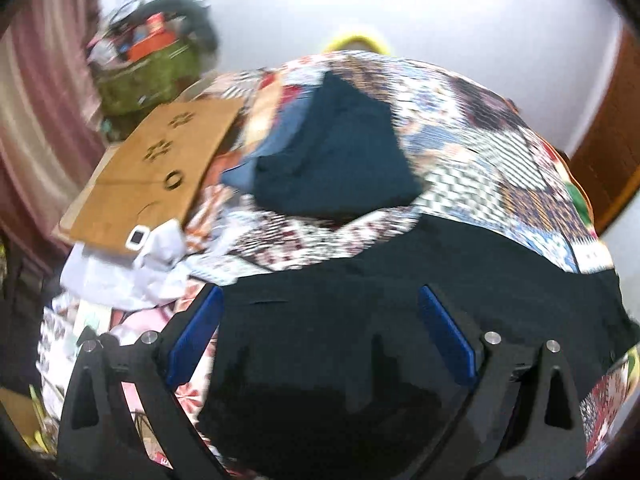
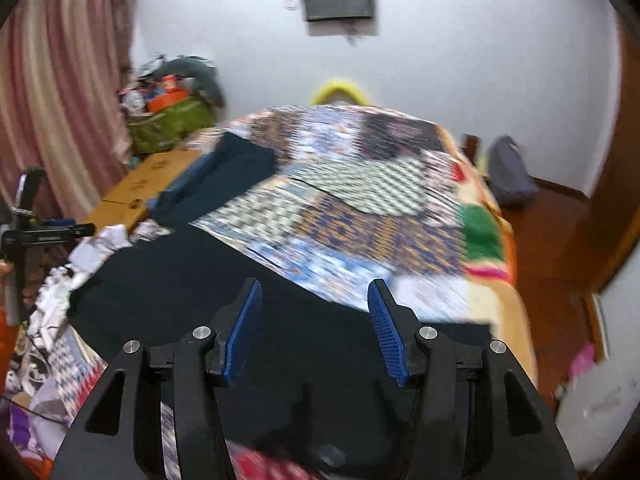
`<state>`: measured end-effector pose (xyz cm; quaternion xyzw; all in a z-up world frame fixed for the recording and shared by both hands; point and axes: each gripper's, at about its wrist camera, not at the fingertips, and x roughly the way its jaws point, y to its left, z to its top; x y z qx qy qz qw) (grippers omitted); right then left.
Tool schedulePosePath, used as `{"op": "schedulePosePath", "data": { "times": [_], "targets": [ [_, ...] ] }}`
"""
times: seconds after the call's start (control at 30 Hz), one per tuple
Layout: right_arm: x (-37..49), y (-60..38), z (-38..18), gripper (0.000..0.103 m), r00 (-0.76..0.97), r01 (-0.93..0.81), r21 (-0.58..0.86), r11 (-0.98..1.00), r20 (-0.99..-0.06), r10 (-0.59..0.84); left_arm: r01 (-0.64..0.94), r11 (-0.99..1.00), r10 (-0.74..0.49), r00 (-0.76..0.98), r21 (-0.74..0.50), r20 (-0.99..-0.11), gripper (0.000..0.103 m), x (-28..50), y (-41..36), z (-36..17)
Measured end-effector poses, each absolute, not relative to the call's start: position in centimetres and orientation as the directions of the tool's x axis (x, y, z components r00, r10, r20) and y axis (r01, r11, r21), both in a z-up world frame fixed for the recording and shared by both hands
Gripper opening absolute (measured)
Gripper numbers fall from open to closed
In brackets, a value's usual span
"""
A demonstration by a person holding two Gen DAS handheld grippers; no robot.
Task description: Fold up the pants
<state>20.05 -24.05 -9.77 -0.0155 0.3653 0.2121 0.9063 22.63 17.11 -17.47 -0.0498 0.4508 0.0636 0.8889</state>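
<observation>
Black pants lie spread flat across the near end of the patchwork bedspread, no fold visible yet, left gripper and right gripper both spread wide above them, holding nothing, so folding looks barely started.

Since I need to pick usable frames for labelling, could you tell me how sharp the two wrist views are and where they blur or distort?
Left wrist: motion blur smears the patterned bedspread and cardboard box; the left gripper stays sharp. Right wrist: the bedspread is streaked too, while the right gripper is crisp over the black pants. Both views show fisheye curvature and dark corners.
</observation>
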Motion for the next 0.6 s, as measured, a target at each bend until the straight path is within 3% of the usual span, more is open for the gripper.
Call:
{"op": "schedulePosePath", "data": {
  "times": [0.3, 0.43, 0.6],
  "targets": [
    [25.8, -14.0, -12.1, 0.051, 0.513, -0.567, 0.163, 0.808, -0.697, 0.5, -0.301, 0.95, 0.063, 0.451, -0.085, -0.89, 0.098, 24.5, 25.9, -23.1],
    [28.0, -10.7, -13.7, 0.051, 0.445, -0.607, 0.188, 0.772, -0.725, 0.526, -0.313, 0.941, -0.007, 0.37, -0.131, -0.929, 0.097, 26.0, 27.2, -27.2],
    [31.7, -6.0, -16.6, 0.051, 0.332, -0.644, 0.23, 0.729, -0.775, 0.538, -0.293, 0.933, -0.114, 0.306, -0.208, -0.945, 0.088, 27.4, 27.0, -30.3]
  ]
}}
